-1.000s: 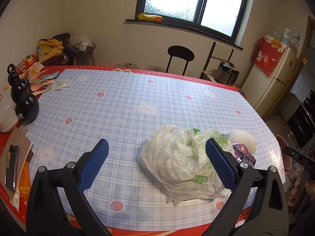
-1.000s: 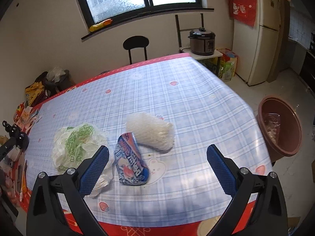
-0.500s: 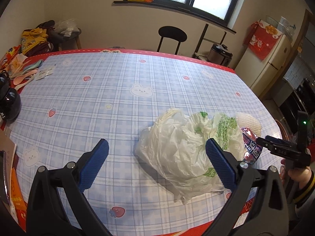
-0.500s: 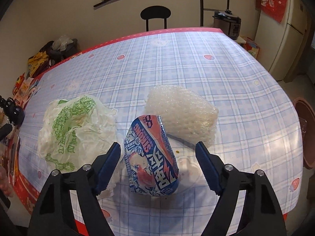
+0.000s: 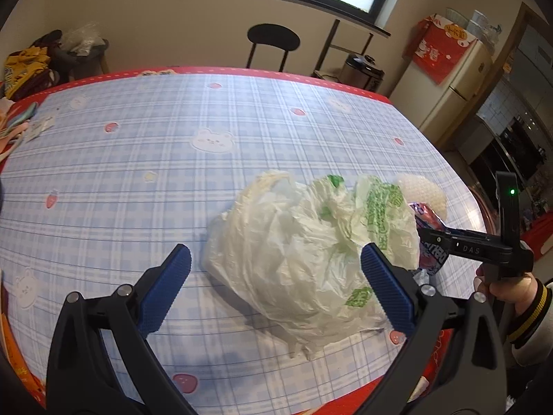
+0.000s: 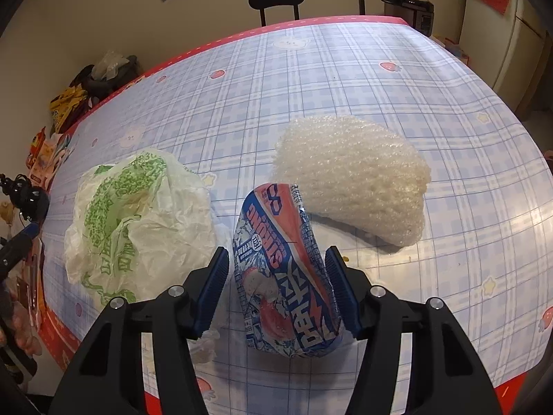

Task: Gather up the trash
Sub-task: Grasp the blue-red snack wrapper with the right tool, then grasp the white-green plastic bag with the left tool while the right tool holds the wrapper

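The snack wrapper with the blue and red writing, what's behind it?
Behind the snack wrapper lies the white bubble wrap, on the checked tablecloth. The wrapper's top edge covers a little of the bubble wrap's near side, so that part is hidden.

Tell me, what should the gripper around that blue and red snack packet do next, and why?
Probably finish closing. The right gripper straddles the snack packet, jaws closing, with a gap still showing at its left pad, so the packet lies loose on the table.
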